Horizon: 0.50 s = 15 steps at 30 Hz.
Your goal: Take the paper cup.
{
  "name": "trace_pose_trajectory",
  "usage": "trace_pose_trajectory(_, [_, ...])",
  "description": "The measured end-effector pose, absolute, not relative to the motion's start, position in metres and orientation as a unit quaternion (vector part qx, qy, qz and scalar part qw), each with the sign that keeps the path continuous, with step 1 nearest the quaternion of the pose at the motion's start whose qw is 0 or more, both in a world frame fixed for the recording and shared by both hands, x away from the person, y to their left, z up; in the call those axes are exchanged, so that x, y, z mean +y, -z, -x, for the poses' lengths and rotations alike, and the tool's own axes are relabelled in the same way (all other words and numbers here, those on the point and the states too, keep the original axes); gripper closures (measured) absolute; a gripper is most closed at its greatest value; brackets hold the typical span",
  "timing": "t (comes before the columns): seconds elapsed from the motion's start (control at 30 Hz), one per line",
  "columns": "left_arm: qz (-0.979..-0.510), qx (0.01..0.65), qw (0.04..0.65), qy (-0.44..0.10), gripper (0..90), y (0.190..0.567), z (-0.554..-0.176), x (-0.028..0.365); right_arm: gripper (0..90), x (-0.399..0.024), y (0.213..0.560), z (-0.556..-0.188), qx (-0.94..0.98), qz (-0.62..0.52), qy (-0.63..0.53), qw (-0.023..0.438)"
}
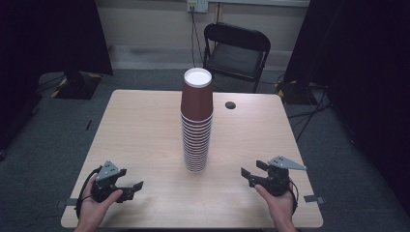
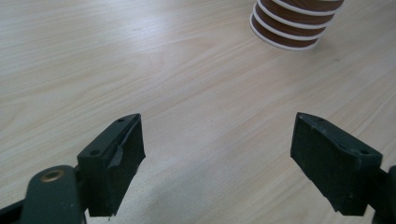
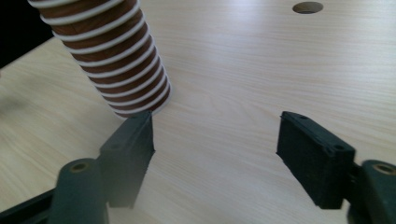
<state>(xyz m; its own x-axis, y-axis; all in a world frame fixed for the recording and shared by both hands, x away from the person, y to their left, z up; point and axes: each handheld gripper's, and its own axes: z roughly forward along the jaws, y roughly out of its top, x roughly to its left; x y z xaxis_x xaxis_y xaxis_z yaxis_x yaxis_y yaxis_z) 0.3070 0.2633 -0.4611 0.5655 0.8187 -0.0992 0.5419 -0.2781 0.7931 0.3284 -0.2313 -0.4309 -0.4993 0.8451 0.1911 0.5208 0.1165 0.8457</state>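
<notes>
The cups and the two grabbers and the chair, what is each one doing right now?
stack of cups: upside down, nested in one upright tower at the middle of the table, nothing touching it.
left gripper: jaws open, nothing between them, held in a hand at the table's near left.
right gripper: jaws apart, nothing between them, held at the near right.
folding chair: unfolded, nobody on it, behind the table.

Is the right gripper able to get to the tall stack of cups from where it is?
Probably yes. The right gripper has open, empty jaws, and bare table lies between it and the cup stack, with nothing in the way.
</notes>
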Motion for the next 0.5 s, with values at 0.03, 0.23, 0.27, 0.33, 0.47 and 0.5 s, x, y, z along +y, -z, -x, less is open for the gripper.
trace_pose_trajectory(0.03, [-0.782,0.434,0.415,-0.168,17.3,0.460,-0.306,0.263,23.7,-0.231,0.430,-0.329,0.725,-0.470,-0.474,0.169])
trace_pose_trajectory(0.23, [-0.785,0.430,0.414,-0.170,17.3,0.460,-0.306,0.261,17.8,-0.223,0.419,-0.330,0.732,-0.446,-0.487,0.166])
trace_pose_trajectory(0.27, [-0.785,0.430,0.414,-0.170,17.3,0.460,-0.306,0.261,17.1,-0.222,0.417,-0.330,0.734,-0.441,-0.491,0.160])
trace_pose_trajectory(0.33, [-0.785,0.429,0.413,-0.169,17.3,0.461,-0.307,0.261,16.7,-0.219,0.413,-0.331,0.738,-0.431,-0.496,0.153])
trace_pose_trajectory(0.47, [-0.784,0.431,0.414,-0.169,17.3,0.460,-0.306,0.262,13.7,-0.214,0.406,-0.334,0.743,-0.418,-0.504,0.138])
trace_pose_trajectory(0.5, [-0.783,0.433,0.414,-0.168,17.3,0.460,-0.306,0.262,14.1,-0.213,0.404,-0.334,0.743,-0.416,-0.507,0.134])
